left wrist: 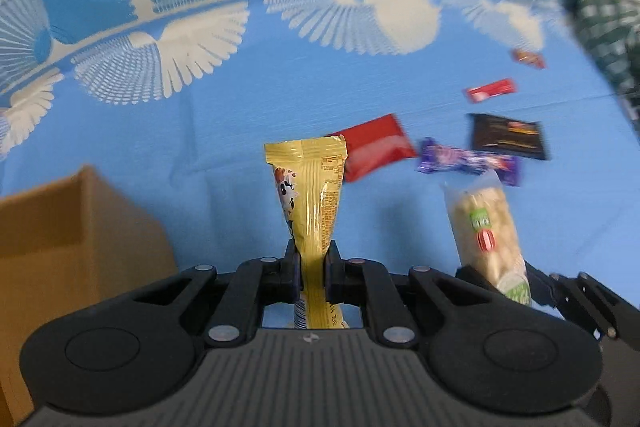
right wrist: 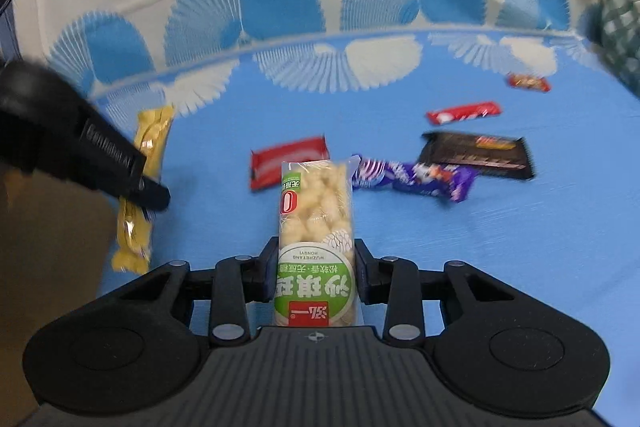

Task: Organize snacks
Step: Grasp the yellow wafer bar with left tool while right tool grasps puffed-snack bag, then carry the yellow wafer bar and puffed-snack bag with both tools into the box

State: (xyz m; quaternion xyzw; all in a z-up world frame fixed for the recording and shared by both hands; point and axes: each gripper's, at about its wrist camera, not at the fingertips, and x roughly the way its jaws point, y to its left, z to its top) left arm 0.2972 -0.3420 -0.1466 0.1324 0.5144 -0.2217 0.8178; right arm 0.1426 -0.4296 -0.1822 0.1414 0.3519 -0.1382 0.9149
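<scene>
My left gripper (left wrist: pixel 312 257) is shut on a yellow snack packet (left wrist: pixel 310 187) with a cartoon cow, held upright above the blue cloth. That packet (right wrist: pixel 144 163) and the left gripper's black finger (right wrist: pixel 132 183) show at the left of the right wrist view. My right gripper (right wrist: pixel 315 257) is shut on a clear packet of pale puffed snack with a green label (right wrist: pixel 314 223), lifted off the cloth; this packet (left wrist: pixel 486 231) also appears at the right of the left wrist view. A cardboard box (left wrist: pixel 60 239) stands to the left.
On the blue cloth (right wrist: pixel 440 267) lie a red packet (right wrist: pixel 288 161), a purple bar (right wrist: pixel 416 177), a black packet (right wrist: pixel 476 153), a thin red bar (right wrist: pixel 464 111) and a small red sweet (right wrist: pixel 528 82). A green checked cloth (right wrist: pixel 620 11) sits at the far right.
</scene>
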